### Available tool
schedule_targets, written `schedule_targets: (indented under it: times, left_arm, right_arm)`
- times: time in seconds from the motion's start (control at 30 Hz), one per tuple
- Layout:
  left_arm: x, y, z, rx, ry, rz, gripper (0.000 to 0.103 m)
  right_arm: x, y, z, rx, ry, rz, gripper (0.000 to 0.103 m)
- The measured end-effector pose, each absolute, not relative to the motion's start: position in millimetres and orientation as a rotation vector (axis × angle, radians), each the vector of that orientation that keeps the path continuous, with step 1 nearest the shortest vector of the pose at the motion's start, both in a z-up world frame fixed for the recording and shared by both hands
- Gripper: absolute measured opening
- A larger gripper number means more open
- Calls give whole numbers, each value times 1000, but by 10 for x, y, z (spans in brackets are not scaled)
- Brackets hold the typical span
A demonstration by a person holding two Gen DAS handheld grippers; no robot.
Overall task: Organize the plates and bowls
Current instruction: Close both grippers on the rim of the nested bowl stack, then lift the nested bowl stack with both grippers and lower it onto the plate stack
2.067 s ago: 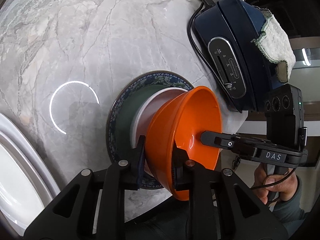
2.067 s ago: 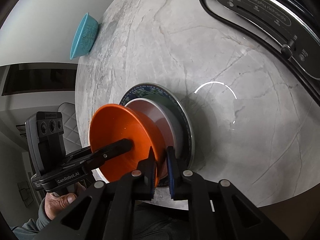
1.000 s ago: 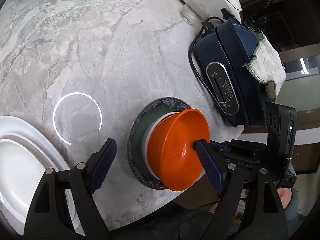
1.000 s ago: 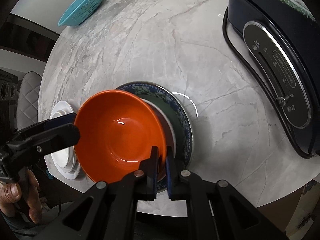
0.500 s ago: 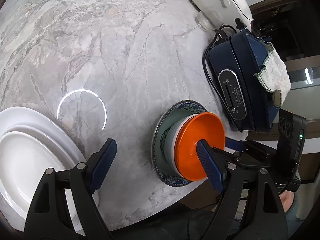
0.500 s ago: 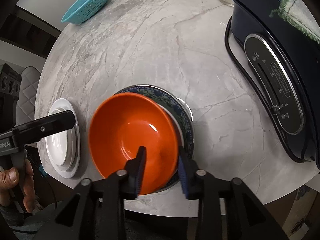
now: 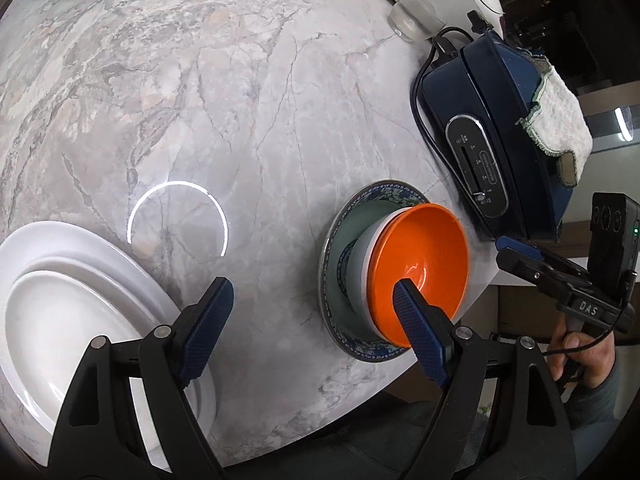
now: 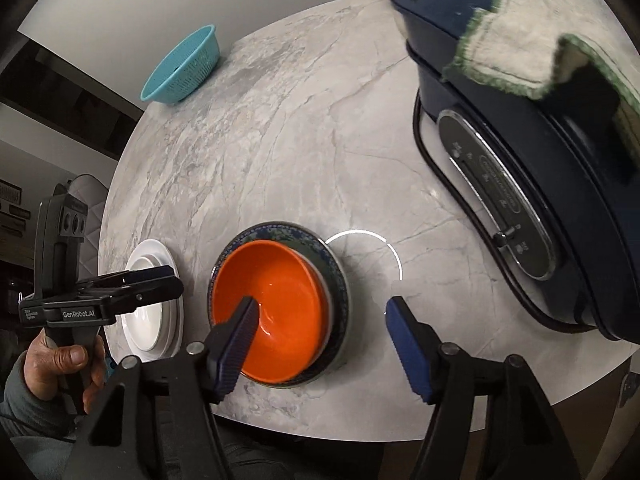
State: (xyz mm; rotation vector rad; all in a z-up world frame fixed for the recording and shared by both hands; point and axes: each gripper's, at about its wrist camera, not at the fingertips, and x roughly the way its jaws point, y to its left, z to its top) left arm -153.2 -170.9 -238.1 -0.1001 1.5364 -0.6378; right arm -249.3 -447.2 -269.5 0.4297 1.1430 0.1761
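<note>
With both claws spread wide and holding nothing, the orange bowl [image 8: 276,312] sits nested in a white bowl [image 7: 358,268] on the blue-rimmed plate [image 7: 332,276] near the counter [image 7: 240,100] edge. Left claw [image 7: 308,332]: hovering between that stack and the white plates [image 7: 60,312]; right claw [image 8: 320,340]: above the stack. Next item, I judge: white plates; approach low, pinch the rim squarely, lift level.
</note>
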Motion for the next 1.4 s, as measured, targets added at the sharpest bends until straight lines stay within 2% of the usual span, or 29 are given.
schedule_targets:
  times: [0.1,0.17,0.33,0.87,0.97,1.0,1.07,1.27,1.4]
  left_arm:
    - [-1502,-1709,-2438,-11,1537,-623,80]
    - [-1469,-1697,-2473,19,1540,-638,80]
    - [-1436,-1761,-2558,71,1556,-711,80]
    - [-1498,-1909,-2895,158,1585,-697,79]
    - [-1500,-1975,-2937,191,1565,-693,73]
    - [-1487,-1976,-2934,187,1559,-690,73]
    - [-1454,-1966,-2936,177,1552,-684,73]
    - [-1415,-1941,-2928,177,1532,-676,72]
    - [-1389,-1921,-2967,152,1549,-675,75]
  right_arm:
    - [-2553,-4620,-2882,471,1179,166,42]
    - [-2583,-4661,-3029,488,1202,158,38]
    - [-2626,-4665,-3276,557,1218,191,36]
    - [-2455,-4560,-3438,538,1251,281,36]
    - [-2412,-4502,-3471,514,1257,301,36]
    - [-2397,-4482,-3482,504,1260,310,32]
    - [-2375,-4473,-3480,498,1244,330,29]
    - [-2402,-4506,-3554,525,1194,369,29]
    - [-2404,-4524,-3570,543,1174,374,29]
